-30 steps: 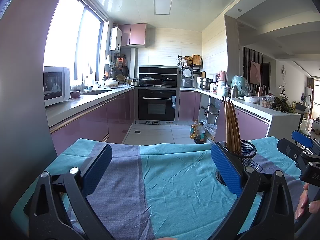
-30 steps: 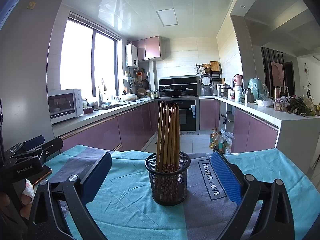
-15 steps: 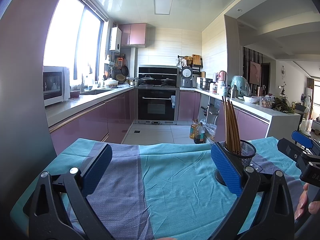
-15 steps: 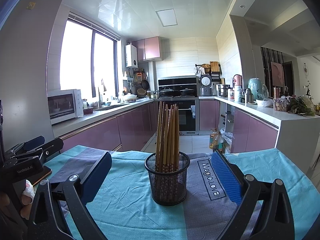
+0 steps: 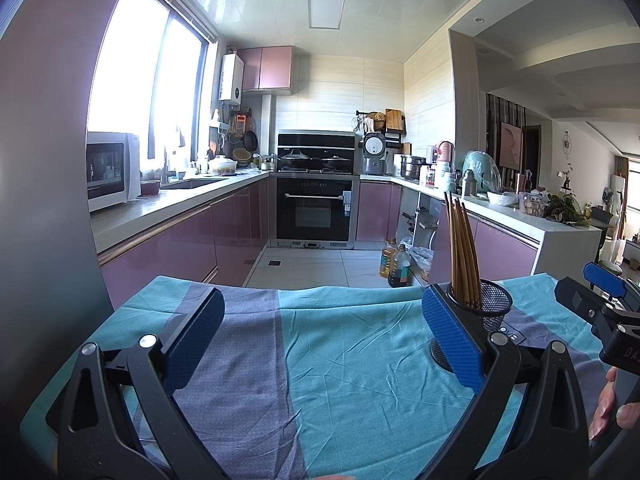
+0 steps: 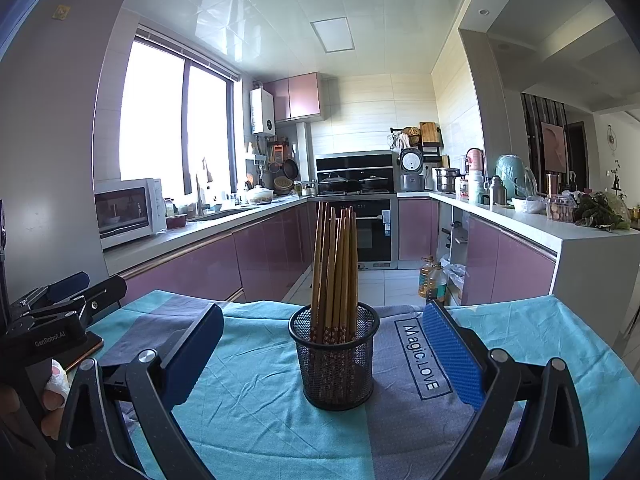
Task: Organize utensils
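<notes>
Several chopsticks (image 6: 335,264) upright in mesh holder (image 6: 334,360), ahead of wide-spread right claw (image 6: 320,354).

Both grippers idle, level.
Left gripper (image 5: 324,332) and right gripper (image 6: 320,354): jaws spread wide, nothing held, side by side.

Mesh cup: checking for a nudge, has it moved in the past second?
No. The mesh cup stays beside the Magic LOVE print.
</notes>
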A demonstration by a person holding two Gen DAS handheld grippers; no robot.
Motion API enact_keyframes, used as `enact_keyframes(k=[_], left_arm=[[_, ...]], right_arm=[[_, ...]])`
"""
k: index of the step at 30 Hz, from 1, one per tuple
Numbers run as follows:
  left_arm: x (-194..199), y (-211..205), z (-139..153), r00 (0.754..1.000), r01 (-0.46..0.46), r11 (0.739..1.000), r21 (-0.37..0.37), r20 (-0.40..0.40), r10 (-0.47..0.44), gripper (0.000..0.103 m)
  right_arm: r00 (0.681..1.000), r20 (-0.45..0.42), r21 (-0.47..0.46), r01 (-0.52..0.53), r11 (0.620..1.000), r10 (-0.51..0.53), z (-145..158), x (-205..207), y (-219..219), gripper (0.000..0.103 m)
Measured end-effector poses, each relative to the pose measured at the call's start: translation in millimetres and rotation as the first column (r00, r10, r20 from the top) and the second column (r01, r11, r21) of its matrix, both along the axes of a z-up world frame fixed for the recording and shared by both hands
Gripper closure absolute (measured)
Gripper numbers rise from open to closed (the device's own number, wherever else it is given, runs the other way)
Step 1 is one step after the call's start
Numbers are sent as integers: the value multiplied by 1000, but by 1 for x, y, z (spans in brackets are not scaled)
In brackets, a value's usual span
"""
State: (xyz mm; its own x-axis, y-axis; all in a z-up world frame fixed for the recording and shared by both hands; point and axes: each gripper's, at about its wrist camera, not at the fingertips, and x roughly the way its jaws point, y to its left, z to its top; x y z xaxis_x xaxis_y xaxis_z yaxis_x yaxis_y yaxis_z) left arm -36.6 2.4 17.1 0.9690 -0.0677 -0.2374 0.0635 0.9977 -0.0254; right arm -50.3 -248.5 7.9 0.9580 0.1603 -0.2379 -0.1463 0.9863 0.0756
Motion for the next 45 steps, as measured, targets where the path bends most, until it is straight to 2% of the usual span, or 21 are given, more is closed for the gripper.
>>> enact_keyframes(k=[45], left_arm=[[1, -3, -1, 1000, 3, 1000, 2, -4, -3, 6]], right_arm=[[1000, -3, 2, 2, 1000, -2, -1, -1, -2, 6]])
